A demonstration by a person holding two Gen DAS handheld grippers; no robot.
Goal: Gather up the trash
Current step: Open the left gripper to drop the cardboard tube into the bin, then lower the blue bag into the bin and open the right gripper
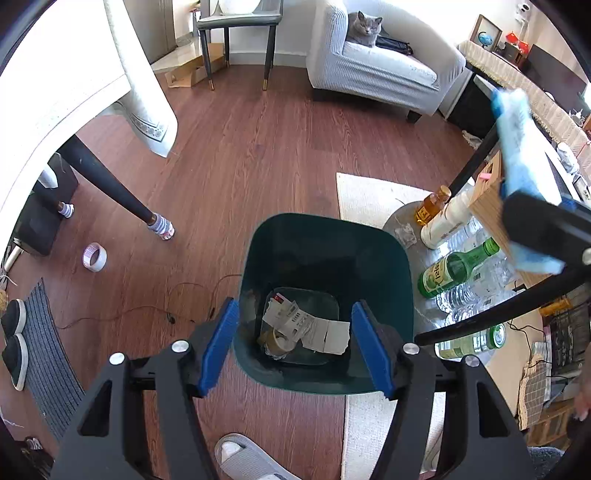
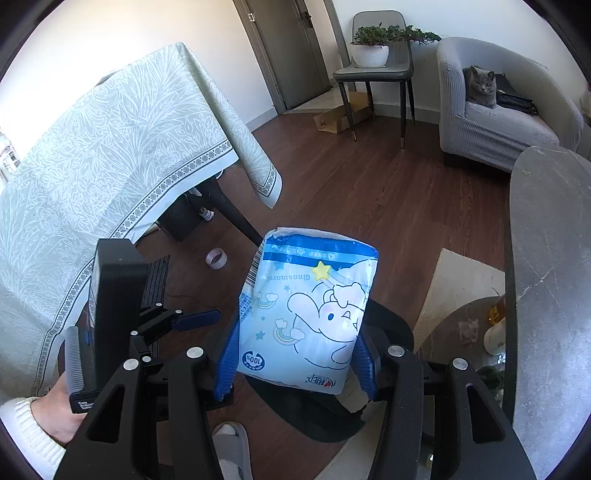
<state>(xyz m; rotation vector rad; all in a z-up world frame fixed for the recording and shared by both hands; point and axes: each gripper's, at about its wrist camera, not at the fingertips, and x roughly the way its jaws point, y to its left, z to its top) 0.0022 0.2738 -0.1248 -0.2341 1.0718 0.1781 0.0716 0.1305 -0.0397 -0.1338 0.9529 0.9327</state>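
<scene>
Left tongs [image 1: 295, 343] hang open and empty over the bin [image 1: 325, 266], apparently done dropping paper. Right tongs [image 2: 295, 360] clamp the blue packet [image 2: 308, 310], held near the bin for dumping.

1. Left wrist view looks steeply down, close above the dark green plastic bin [image 1: 325, 295] at frame centre.
2. Right wrist view tilts less steeply, facing across the brown wooden floor [image 2: 354, 192].
3. Both share the grey cat [image 1: 365, 28] on the pale armchair [image 1: 384, 70], upper right.
</scene>
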